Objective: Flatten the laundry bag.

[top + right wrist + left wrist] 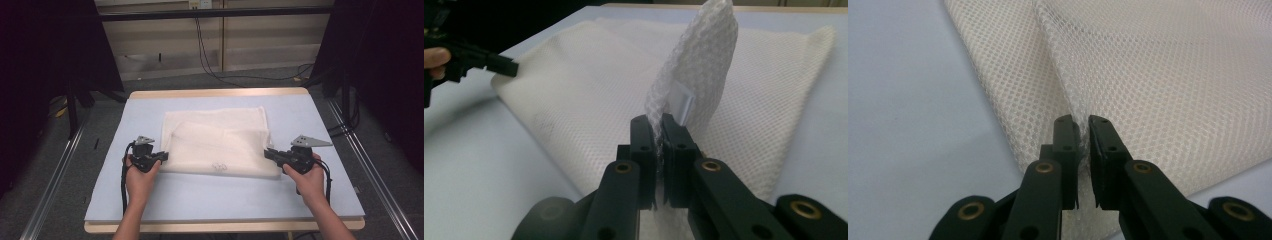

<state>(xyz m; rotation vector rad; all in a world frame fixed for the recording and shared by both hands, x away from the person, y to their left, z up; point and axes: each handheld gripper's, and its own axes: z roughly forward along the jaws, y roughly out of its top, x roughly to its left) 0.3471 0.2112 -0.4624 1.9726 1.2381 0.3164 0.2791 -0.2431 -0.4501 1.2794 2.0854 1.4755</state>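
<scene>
A white mesh cloth (220, 140) lies folded on the light blue table top (225, 195). My left gripper (164, 156) is at the cloth's near left corner. In the left gripper view its jaws (1084, 122) are shut on a thin edge of the mesh cloth (1158, 75). My right gripper (267, 152) is at the near right corner. In the right gripper view it (658, 120) is shut on a corner of the mesh, which stands up above the jaws as a raised flap (704, 55). The left gripper (499, 64) also appears far off in that view.
Bare blue surface runs along the near side and on both sides of the cloth. A wooden edge (220, 93) borders the table's far side. Cables (210, 65) lie on the floor beyond it. Metal rails (55, 175) flank the table.
</scene>
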